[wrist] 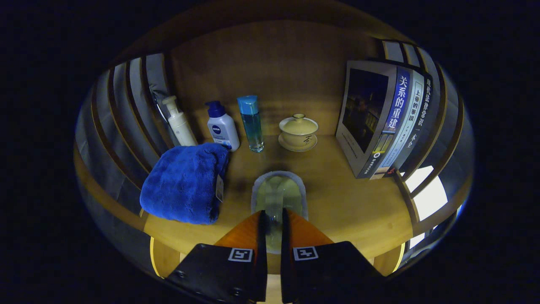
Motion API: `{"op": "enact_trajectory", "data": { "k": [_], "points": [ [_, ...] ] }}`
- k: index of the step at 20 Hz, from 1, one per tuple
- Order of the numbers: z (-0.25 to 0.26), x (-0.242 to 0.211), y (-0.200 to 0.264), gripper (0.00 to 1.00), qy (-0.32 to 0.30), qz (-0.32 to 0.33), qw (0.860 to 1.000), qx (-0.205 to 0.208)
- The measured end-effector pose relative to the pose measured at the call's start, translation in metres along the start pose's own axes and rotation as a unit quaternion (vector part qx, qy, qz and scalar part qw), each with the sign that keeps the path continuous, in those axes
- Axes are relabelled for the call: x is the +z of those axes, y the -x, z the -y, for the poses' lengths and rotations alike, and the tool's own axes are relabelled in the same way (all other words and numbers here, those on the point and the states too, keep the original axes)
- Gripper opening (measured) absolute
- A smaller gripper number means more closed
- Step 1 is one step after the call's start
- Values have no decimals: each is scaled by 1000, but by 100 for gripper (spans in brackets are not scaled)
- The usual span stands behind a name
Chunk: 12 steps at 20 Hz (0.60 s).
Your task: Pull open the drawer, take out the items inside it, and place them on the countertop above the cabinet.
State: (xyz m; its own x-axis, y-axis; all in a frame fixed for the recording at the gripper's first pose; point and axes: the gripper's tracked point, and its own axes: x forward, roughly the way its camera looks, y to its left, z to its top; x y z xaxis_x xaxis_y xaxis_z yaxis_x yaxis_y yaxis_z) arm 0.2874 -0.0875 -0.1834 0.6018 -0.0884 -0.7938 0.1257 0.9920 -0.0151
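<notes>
Gripper view: the tongs (274, 219) are nearly closed, both fingers pressing on a clear, pale plastic item (278, 192) held above the wooden surface (346, 202). A folded blue towel (183, 183) lies left of it. Beyond stand three bottles (222, 128), a lidded cup (298, 131) and books (386, 120).

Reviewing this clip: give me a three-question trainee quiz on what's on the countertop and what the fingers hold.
1. True or false: the gripper is shut on a clear glass.
2. What lies nearest the blue towel? A) lidded cup B) white pump bottle C) books
3. Fill in: the blue-capped clear bottle stands ____, not tipped over.

Key: 1 true; 2 B; 3 upright
</notes>
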Motion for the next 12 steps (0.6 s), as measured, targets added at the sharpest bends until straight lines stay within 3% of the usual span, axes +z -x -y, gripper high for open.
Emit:
{"op": "enact_trajectory", "data": {
  "k": [4,8,9,12],
  "points": [
    [1,1,-4,21,-9,5,1000,-2],
    [-2,-1,-9,28,-17,8,1000,-3],
    [-5,-4,-9,32,-21,4,1000,1],
    [-10,-2,-10,64,-27,15,999,6]
  ]
}}
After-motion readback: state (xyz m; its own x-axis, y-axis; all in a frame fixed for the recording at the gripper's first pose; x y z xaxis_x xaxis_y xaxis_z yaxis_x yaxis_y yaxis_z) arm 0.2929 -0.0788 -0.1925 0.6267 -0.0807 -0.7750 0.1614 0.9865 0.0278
